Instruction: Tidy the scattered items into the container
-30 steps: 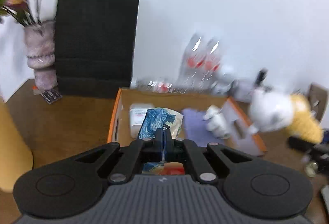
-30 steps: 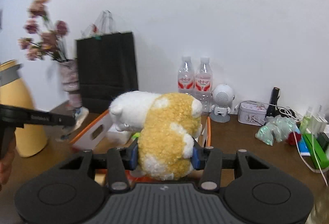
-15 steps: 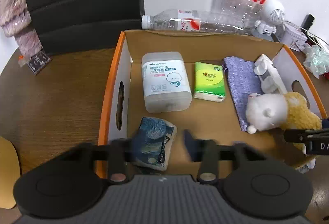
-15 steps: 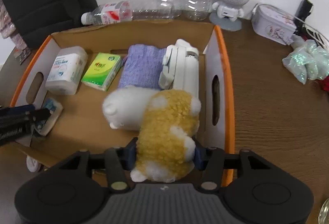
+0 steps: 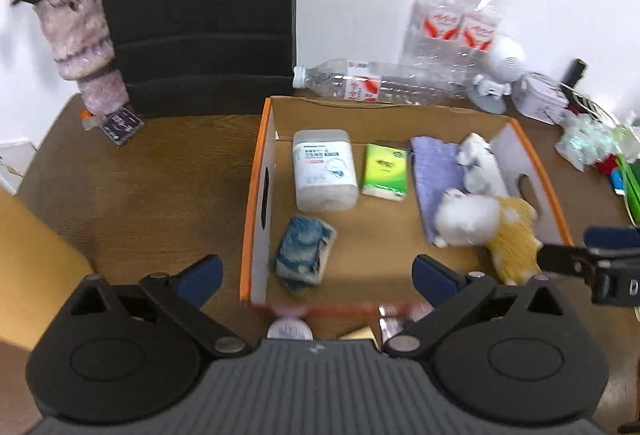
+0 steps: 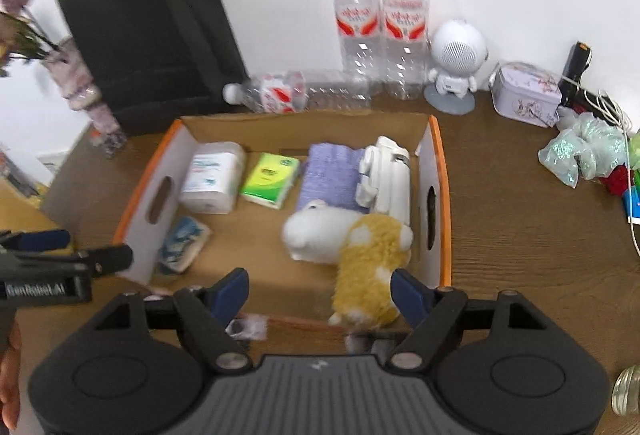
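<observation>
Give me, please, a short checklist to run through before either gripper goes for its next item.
1. Left gripper jaws open and holding nothing: ok.
2. Right gripper jaws open, apart from the plush toy: ok.
3. Plush toy fully inside the cardboard box: cannot tell; its yellow end lies by the near edge, which is blurred.
4. Blue patterned pack resting in the box beside the left wall: ok.
5. Small items in front of the box identified for pickup: cannot tell; blurred and partly hidden behind the gripper.
6. Free floor left in the middle of the box: ok.
</observation>
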Demonstrator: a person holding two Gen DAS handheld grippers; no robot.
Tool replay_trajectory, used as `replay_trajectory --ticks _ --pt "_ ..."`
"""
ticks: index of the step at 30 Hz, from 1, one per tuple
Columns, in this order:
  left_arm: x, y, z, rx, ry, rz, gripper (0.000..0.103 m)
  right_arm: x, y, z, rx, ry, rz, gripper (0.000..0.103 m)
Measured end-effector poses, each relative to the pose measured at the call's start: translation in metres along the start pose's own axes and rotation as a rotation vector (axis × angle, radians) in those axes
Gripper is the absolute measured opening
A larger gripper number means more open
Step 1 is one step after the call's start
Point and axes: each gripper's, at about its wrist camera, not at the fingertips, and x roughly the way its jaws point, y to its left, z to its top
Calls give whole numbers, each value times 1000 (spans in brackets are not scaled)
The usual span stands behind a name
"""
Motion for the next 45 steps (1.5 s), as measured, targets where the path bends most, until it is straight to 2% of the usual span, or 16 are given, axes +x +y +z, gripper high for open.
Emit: replay_trajectory --ticks 3,5,7,8,9,10,12,15,17,21,25,28,35,45 --pt "-50 -8 -49 50 -210 -28 103 -44 3 -36 -14 -205 74 80" --pt "-74 -13 -97 50 -370 -6 103 -68 7 -81 -67 -365 84 90" --pt "-81 -16 -152 48 -526 0 103 -78 10 -135 -129 -504 67 95" --pt "-76 -19 -178 51 -560 -2 103 -77 11 -160 -160 -553 52 97" --pt "-70 -23 -197 60 -552 4 103 -73 12 -185 -178 -590 27 98" --pt "-62 -27 -213 74 -513 14 103 -67 13 -209 -184 -605 -7 99" --pt "-48 -36 -239 125 -438 37 103 -55 11 -240 -181 -577 -13 103" --pt "-35 -45 -262 162 -414 51 103 -37 5 -265 -135 -493 0 103" --pt "-26 -45 -267 159 -370 39 103 -28 6 -274 -152 -479 -15 103" --pt "-11 -38 -268 96 -288 22 103 -12 13 -283 -164 -405 -45 103" --pt "-1 -31 -269 49 -222 3 103 -5 13 -286 -157 -381 -62 103" --pt "0 -30 -271 43 -220 5 103 2 13 -286 -160 -357 -80 103" --pt "-1 -32 -270 39 -220 13 103 10 7 -285 -127 -291 -60 103" --pt "-1 -34 -267 34 -218 18 103 13 10 -284 -143 -281 -90 103"
